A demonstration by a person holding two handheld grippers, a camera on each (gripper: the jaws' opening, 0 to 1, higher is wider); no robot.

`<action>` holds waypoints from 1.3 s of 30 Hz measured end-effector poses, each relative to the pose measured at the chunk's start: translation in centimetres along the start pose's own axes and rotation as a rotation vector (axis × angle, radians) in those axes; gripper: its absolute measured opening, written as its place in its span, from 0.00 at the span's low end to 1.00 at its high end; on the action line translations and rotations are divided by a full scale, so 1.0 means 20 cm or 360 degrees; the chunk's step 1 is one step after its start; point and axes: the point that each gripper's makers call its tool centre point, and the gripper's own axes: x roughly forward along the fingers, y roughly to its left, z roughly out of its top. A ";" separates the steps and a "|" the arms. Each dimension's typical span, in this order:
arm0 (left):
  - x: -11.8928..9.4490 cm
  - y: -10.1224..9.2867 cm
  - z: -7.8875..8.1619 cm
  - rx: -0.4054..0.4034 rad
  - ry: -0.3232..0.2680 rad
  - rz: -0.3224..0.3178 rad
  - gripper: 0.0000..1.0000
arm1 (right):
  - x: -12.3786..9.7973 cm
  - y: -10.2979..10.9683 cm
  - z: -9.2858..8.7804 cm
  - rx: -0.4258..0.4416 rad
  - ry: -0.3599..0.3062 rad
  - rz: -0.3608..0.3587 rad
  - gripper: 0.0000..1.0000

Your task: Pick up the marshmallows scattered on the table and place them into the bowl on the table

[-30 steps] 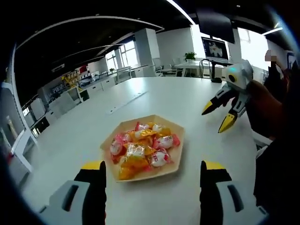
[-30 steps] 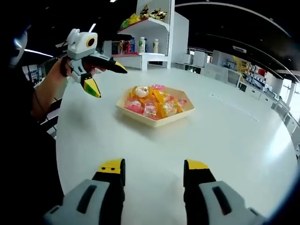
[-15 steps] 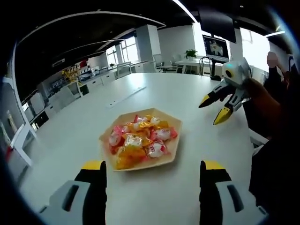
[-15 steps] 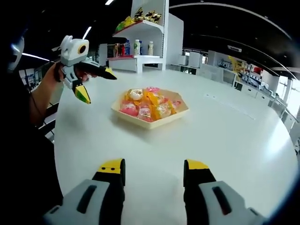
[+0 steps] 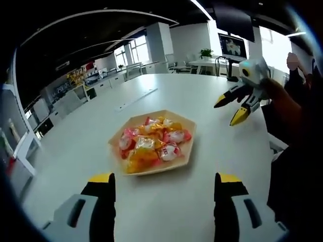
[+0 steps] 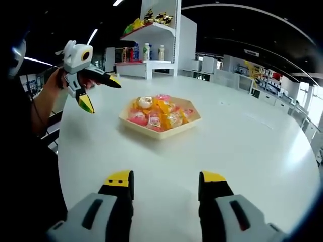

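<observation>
Hovering: both grippers hang above the white table (image 5: 212, 106) with nothing in them, the bowl lying between and ahead of the two.
Left gripper (image 5: 162, 201): jaws spread wide and empty, rising from the bottom of the left gripper view; in the right gripper view it (image 6: 98, 92) is held in a hand, off to the left of the bowl, yellow tips parted.
Right gripper (image 6: 165, 199): jaws likewise spread wide and empty; in the left gripper view it (image 5: 229, 108) is up to the right of the bowl, tips apart, clear of the table.
Bowl (image 5: 187, 154): a shallow, tan, six-sided dish standing flat on the table, straight ahead of each gripper's own jaws; in the right gripper view it (image 6: 189, 123) sits mid-table.
Marshmallows (image 5: 151, 143): wrapped pieces in pink, orange, yellow and white, heaped inside the bowl (image 6: 157, 115); I can find none loose on the bare table around it.
Key relation: the bowl lies dead ahead between the left gripper's jaws and looks nearer to that one than to the right.
Long axis: the pieces are jumbled, so no single lie can be read.
Judgement: the gathering looks finished or close to it; any stray piece would lie beyond what the views cover.
Background: shelving with bottles (image 6: 151, 50) behind the table.
</observation>
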 end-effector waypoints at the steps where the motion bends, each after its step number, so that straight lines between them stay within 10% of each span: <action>1: 0.00 0.00 0.00 0.0000 0.0002 0.0001 0.80 | 0.00 0.00 0.00 0.0000 -0.0001 -0.0002 0.52; 39: -0.03 0.02 -0.11 -0.0019 0.0061 0.0027 0.78 | -0.01 -0.03 0.00 0.0034 -0.0003 -0.0015 0.56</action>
